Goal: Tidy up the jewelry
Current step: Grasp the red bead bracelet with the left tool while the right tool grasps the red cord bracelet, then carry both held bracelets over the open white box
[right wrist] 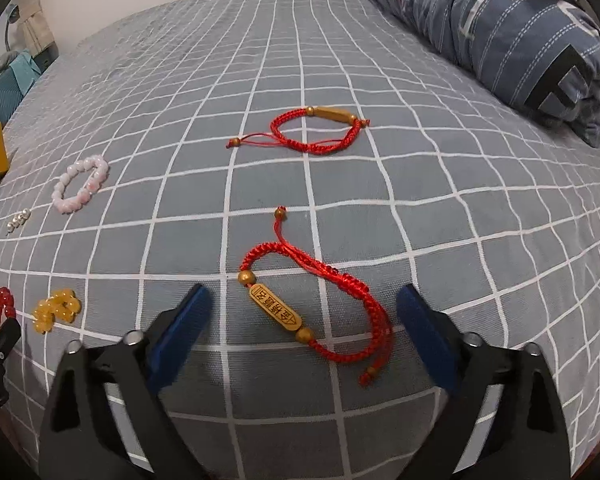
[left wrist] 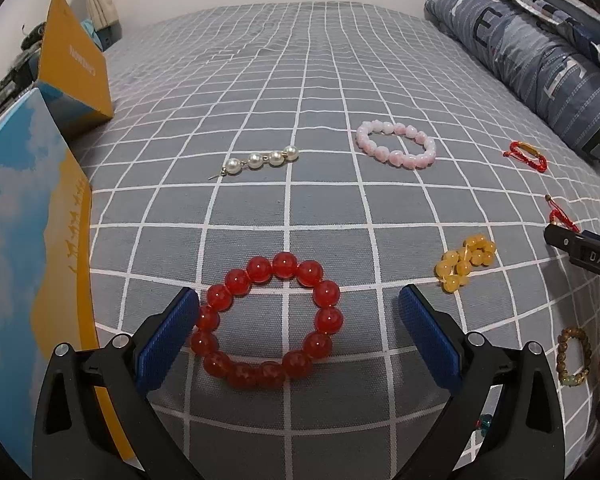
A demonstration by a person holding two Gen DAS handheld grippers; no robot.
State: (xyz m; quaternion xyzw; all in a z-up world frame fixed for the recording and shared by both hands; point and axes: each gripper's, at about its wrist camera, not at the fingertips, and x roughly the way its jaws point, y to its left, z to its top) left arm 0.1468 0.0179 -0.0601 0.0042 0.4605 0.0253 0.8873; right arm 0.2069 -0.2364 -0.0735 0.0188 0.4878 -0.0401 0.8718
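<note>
A red bead bracelet (left wrist: 284, 266) lies flat on the grey checked bedsheet (left wrist: 300, 80). My left gripper (left wrist: 299, 300) is open around it, one blue pad on each side; the left pad is very close to the beads. In the right wrist view, a red cord bracelet with an engraved wooden tag (right wrist: 275, 309) lies between the blue pads of my open right gripper (right wrist: 304, 294), neither pad touching it. A second red cord bracelet (right wrist: 332, 114) lies farther back.
A pink bead bracelet (left wrist: 396, 158), a pearl strand (left wrist: 256, 160), a yellow bead cluster (left wrist: 460, 268) and a brown bead bracelet (left wrist: 562, 348) lie on the sheet. Yellow-and-blue boxes (left wrist: 76, 68) stand at the left edge. A folded quilt (left wrist: 540, 60) lines the right.
</note>
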